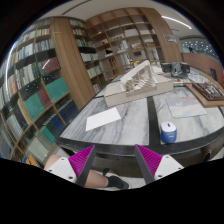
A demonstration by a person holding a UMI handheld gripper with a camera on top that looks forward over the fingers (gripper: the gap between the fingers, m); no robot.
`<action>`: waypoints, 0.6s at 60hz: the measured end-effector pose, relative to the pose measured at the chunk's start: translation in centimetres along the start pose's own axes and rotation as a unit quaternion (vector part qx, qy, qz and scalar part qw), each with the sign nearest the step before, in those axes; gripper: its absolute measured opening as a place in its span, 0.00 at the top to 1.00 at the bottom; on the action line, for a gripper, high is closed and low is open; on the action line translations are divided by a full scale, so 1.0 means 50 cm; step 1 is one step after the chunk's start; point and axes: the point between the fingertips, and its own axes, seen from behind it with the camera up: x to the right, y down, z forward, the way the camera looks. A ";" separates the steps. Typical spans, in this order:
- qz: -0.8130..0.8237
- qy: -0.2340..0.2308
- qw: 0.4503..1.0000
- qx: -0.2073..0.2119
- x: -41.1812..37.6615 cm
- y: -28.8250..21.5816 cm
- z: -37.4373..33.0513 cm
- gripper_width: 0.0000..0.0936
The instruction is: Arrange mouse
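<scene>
No mouse shows in this view. My gripper (114,150) is open and empty, its two magenta pads (78,160) spread wide apart. It hovers at the near edge of a long grey marbled table (135,108). Between and below the fingers I see a person's bare leg and black shoe (110,181) on the floor under the table edge.
A white sheet of paper (102,120) lies on the table just ahead of the left finger. A small blue-and-white cup (168,131) stands ahead of the right finger. Wooden models (138,78) sit farther along the table. Tall bookshelves (45,80) line the left side.
</scene>
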 end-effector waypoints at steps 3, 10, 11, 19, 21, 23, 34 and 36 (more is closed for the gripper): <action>-0.006 -0.005 1.000 -0.002 -0.021 -0.001 0.007 0.12; -0.025 -0.004 1.000 -0.004 -0.025 -0.007 0.024 0.12; -0.031 0.000 1.000 -0.002 -0.019 -0.003 0.034 0.12; -0.048 0.049 0.998 -0.006 0.072 0.000 0.063 0.12; -0.052 0.060 0.997 -0.006 0.101 0.001 0.069 0.12; -0.059 0.075 0.995 -0.006 0.137 0.000 0.075 0.12; -0.100 0.171 0.980 0.006 0.352 -0.029 0.114 0.13; -0.102 0.179 0.979 0.003 0.380 -0.031 0.130 0.12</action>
